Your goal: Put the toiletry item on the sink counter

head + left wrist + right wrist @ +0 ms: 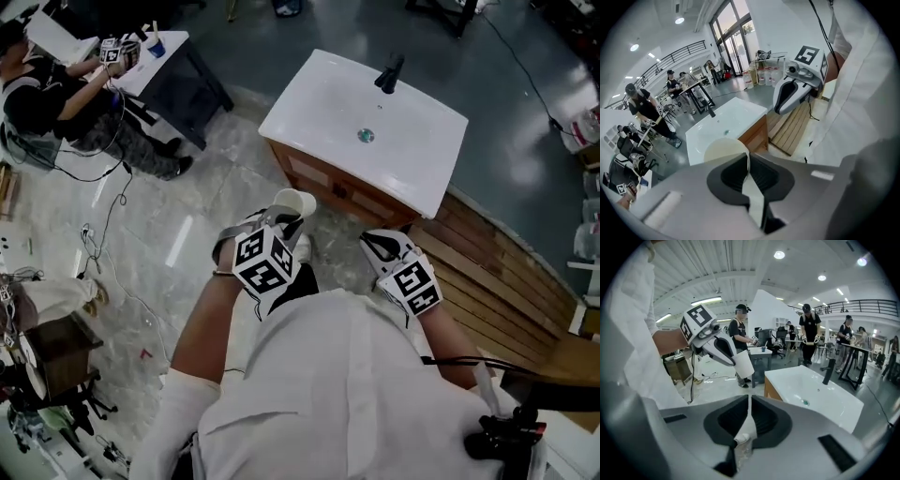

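Note:
A white cup (pixel 292 202) is held by its wall in my left gripper (pixel 285 225), which is shut on it. In the left gripper view the cup's rim (pixel 725 149) stands just past the left gripper (pixel 749 161). My right gripper (pixel 381 244) hangs beside it and is shut on a small pale toiletry item (pixel 742 440) with a white capped end; most of the item is hidden by the right gripper (pixel 750 404). Ahead stands the white sink counter (pixel 319 94) with a black tap (pixel 389 73) and a drain (pixel 366 136). Both grippers are short of the counter, over the floor.
The counter sits on a wooden cabinet (pixel 323 183). A slatted wooden platform (pixel 497 272) lies to the right. A person sits at a dark table (pixel 183 80) at the far left, with cables (pixel 103 234) across the marble floor. More people stand at tables behind the sink (pixel 811 326).

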`<act>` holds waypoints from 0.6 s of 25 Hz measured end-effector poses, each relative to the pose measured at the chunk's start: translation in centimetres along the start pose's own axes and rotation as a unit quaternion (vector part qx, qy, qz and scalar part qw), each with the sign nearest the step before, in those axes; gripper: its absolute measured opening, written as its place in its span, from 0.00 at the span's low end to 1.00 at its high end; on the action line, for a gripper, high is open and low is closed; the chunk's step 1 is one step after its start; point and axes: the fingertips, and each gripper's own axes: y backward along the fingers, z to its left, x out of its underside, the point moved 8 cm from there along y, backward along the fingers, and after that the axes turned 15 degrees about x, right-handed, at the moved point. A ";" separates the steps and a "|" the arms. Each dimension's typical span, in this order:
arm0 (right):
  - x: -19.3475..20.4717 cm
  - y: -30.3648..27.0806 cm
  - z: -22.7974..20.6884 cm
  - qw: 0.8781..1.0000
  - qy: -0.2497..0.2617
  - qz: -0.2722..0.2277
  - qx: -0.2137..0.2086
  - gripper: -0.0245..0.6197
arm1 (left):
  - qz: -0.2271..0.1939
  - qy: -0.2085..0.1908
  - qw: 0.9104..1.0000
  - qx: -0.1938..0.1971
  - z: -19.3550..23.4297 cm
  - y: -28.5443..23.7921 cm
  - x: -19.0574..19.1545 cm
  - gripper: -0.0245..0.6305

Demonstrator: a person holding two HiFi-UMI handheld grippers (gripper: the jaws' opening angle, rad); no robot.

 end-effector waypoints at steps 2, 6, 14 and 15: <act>-1.6 -1.6 -0.8 1.000 -0.014 0.006 0.019 0.05 | 0.001 -0.025 1.000 0.007 3.8 0.1 -0.3 0.07; -4.6 -4.9 -2.2 0.998 -0.037 0.010 0.057 0.05 | 0.006 -0.068 0.997 0.028 11.1 0.5 -0.6 0.07; -6.5 -8.9 -3.5 0.989 -0.093 0.029 0.114 0.05 | 0.038 -0.128 0.989 0.062 22.9 -2.0 -1.9 0.07; -6.5 -9.0 -3.8 0.988 -0.095 0.033 0.116 0.05 | 0.041 -0.128 0.989 0.066 23.9 -2.5 -2.3 0.07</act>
